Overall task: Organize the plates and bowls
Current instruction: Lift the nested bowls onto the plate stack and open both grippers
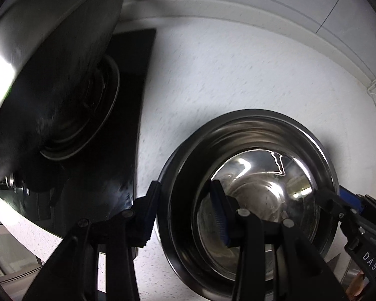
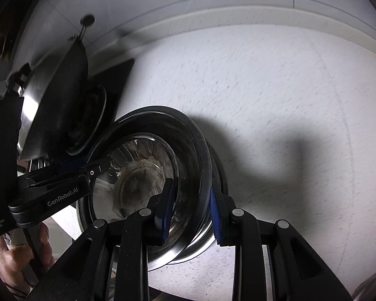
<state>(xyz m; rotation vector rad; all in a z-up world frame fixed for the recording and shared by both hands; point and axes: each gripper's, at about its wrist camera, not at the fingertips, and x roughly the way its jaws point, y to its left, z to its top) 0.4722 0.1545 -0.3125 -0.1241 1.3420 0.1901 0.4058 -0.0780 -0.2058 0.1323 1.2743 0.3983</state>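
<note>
Left gripper [image 1: 185, 213]: jaws partly closed, straddling the near-left rim of the steel bowl [image 1: 250, 193]. One pad sits outside the wall, the other inside the bowl; the rim runs between them and both appear pressed to it.

Right gripper [image 2: 191, 213]: jaws narrower, clamped on the bowl's opposite rim. One blue pad is inside, the other against the outer wall. In the left wrist view this gripper enters from the right edge, its tips on the far-right rim.

The bowl, then, is carried by both grippers at once, rim to rim. It hangs tilted over the white speckled tabletop [image 1: 238, 75]; its shadow falls on the surface to the right in the right wrist view. The walls look stepped, possibly more than one bowl nested; cannot tell. Inside: nothing but reflections and dull smudging on the base.

A hand [image 2: 17, 258] grips the left gripper's handle, low left in the right wrist view.

Writing: "GenRobot.AI" on the left gripper's body, "Data Acquisition System" on its strap, both in the right wrist view. "DAS" on the right gripper in the left wrist view.

Further back, left: a large steel pan [image 1: 50, 62], tilted, above a black cooktop [image 1: 127, 115] with a round burner ring [image 1: 95, 115]. Beyond, a white raised edge and wall [image 1: 238, 5].
</note>
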